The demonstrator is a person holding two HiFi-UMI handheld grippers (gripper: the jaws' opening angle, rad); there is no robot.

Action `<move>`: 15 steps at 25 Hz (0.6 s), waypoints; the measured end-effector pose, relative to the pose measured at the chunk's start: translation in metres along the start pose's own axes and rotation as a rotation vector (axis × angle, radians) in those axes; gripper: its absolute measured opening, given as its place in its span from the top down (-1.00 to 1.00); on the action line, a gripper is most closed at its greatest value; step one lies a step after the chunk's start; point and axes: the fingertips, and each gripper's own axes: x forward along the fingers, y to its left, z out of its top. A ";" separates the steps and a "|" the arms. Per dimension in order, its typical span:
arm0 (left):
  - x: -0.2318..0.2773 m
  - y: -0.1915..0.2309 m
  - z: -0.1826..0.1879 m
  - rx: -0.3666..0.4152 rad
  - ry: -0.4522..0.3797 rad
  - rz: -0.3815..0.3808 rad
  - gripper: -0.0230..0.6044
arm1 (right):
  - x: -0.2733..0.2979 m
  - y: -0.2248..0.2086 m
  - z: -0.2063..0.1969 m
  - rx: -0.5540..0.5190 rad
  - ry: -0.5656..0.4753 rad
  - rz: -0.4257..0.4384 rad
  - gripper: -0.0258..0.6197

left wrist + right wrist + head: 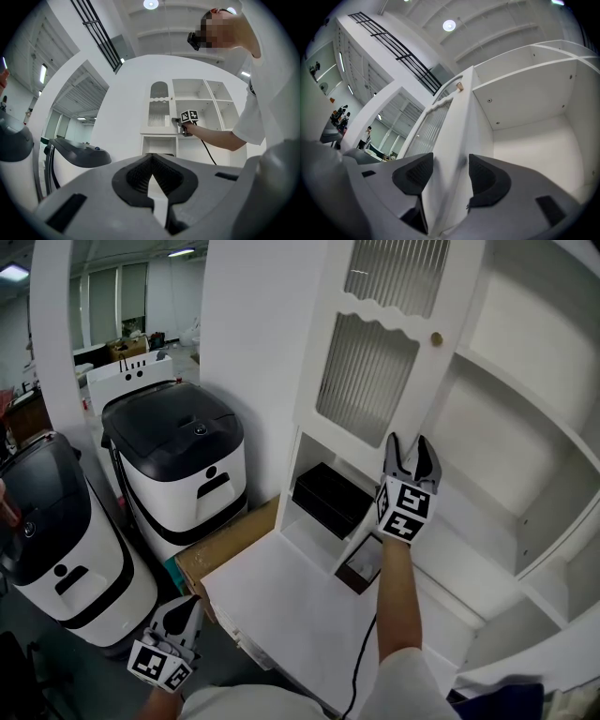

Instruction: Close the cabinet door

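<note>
The white cabinet door (375, 362) with ribbed glass panels and a small round knob (436, 338) stands open, swung out from the cabinet's left side. My right gripper (410, 442) is raised to the door's lower free edge. In the right gripper view the door edge (450, 140) fills the gap of that gripper (450, 166), with a pad against each face and the knob (460, 86) higher up. My left gripper (183, 606) hangs low at the left, away from the cabinet. Its jaws (152, 157) are shut with nothing in them.
Open white shelves (525, 427) lie right of the door. A black box (330, 500) sits in the lower compartment above a white counter (281, 596). Two white-and-black machines (178, 465) (56, 540) and a cardboard box (225, 549) stand to the left. A black cable (361, 662) runs along my right arm.
</note>
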 end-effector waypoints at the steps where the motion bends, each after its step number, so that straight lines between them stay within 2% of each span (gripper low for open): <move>1: -0.003 0.001 0.001 0.001 -0.001 0.003 0.92 | -0.001 0.000 -0.001 0.005 0.006 -0.001 0.18; 8: -0.024 0.005 0.004 -0.001 0.002 0.011 0.92 | -0.006 0.002 -0.008 0.038 0.063 -0.017 0.26; 9: -0.027 0.005 0.003 -0.003 0.003 0.009 0.92 | -0.010 0.004 -0.009 0.024 0.073 -0.026 0.32; 12: -0.033 0.002 0.002 -0.010 0.011 -0.010 0.92 | -0.035 0.007 -0.016 -0.021 0.086 -0.062 0.82; 15: -0.034 -0.001 0.000 -0.012 0.023 -0.044 0.92 | -0.066 0.012 -0.032 0.001 0.106 -0.055 0.92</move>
